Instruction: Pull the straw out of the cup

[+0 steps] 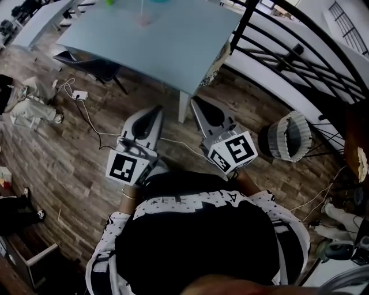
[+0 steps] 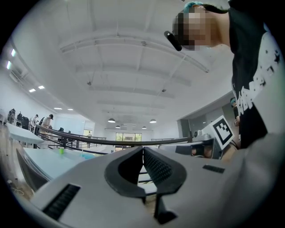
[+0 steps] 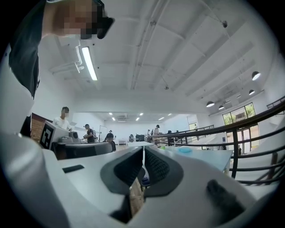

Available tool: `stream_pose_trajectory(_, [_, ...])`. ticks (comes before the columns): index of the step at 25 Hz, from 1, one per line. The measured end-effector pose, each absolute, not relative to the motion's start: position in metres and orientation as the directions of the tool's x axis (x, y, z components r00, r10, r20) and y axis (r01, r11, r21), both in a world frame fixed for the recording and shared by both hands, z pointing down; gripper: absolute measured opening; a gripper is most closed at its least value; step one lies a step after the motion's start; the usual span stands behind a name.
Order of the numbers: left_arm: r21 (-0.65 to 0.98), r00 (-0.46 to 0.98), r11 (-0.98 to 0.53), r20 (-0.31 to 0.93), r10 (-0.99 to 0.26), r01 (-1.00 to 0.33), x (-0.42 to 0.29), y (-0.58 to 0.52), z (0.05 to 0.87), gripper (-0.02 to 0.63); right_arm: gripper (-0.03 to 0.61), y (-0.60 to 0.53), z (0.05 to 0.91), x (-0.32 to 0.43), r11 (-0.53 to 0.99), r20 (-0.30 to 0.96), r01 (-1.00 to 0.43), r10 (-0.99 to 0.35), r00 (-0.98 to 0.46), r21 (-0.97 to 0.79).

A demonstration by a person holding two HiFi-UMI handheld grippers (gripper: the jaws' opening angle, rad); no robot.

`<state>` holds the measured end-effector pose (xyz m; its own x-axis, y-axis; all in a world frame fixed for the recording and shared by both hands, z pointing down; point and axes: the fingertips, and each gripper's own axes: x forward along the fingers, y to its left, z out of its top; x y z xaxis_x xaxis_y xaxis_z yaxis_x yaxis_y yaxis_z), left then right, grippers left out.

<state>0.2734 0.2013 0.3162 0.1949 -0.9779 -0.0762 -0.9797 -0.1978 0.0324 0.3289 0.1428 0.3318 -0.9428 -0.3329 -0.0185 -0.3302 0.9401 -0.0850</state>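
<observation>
Room: big open hall with a wood-plank floor [image 1: 63,155], a pale blue table [image 1: 173,46] up ahead and a black railing [image 1: 288,52] off to the right.
Left gripper [image 2: 143,150] fingers: pressed together at the tips, nothing between them.
Right gripper [image 3: 143,151] fingers: same deal, pads closed on each other and holding nothing.
Both grippers: held low and close to the person's torso, side by side. They're over the floor, noses aimed at the table's near corner but short of it.
Cup [image 1: 143,21]: small pinkish blur way out on the table's far side, well apart from both grippers.
Straw [image 1: 141,8]: thin pale line standing up out of that blur. Too small to say more.
Other stuff: wicker basket [image 1: 291,135] on the floor to the right, white cables [image 1: 92,124] trailing on the left.
</observation>
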Motion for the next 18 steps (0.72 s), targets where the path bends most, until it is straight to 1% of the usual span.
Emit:
stream_pose_trajectory(7, [0.04,0.198,-0.202,-0.084,-0.977,-0.979,0.215,0.192,0.313,0.014,0.028,0.133,0.325,0.269,0.941,-0.015,-0.333,-0.335,-0.942,-0.067])
stream_pose_trajectory(18, [0.053,0.213,-0.219,-0.1,-0.972,-0.974,0.117,0.178,0.309,0.014,0.028,0.116,0.324,0.18,0.921,0.009,-0.383,-0.383,-0.924,-0.068])
